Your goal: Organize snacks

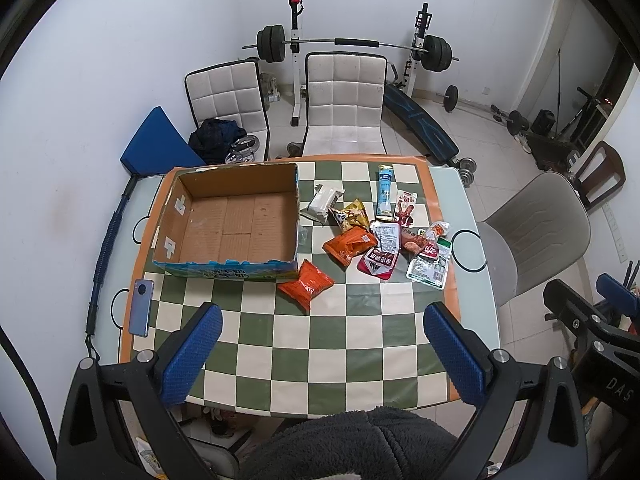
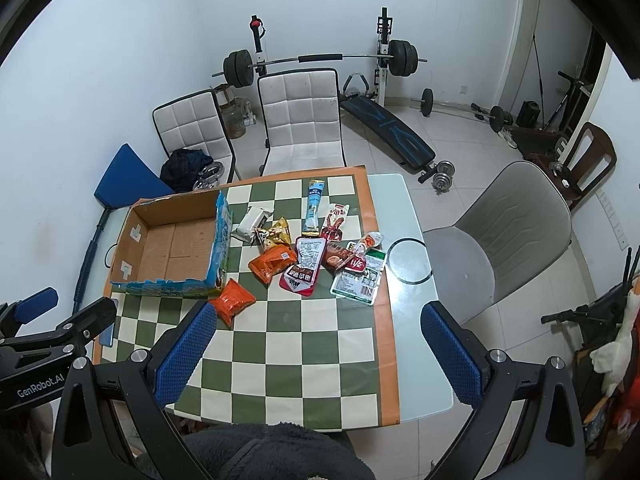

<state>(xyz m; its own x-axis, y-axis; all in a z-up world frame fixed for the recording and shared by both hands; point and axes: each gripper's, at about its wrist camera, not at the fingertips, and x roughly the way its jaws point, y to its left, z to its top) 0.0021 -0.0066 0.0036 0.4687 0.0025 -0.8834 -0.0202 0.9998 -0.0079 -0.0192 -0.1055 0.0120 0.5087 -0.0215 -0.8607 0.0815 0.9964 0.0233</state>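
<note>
An empty cardboard box (image 1: 236, 220) (image 2: 176, 240) stands at the table's left on a green-and-cream checkered mat (image 1: 320, 336) (image 2: 296, 344). To its right lie several snack packets: an orange bag (image 1: 306, 284) (image 2: 233, 301) by the box's near corner, a second orange bag (image 1: 350, 242) (image 2: 272, 263), a white packet (image 1: 322, 202) (image 2: 252, 222), a blue stick pack (image 1: 385, 190) (image 2: 313, 208), and a red pouch (image 1: 378, 260) (image 2: 301, 276). My left gripper (image 1: 322, 348) and right gripper (image 2: 320, 352) both hover open above the table's near edge, holding nothing.
A phone (image 1: 141, 307) lies at the mat's left edge. Two white padded chairs (image 1: 342, 100) stand behind the table and a grey chair (image 2: 500, 240) at its right. A barbell rack (image 1: 352, 44) and weights fill the room behind. A dark fleece garment (image 1: 360, 444) is below.
</note>
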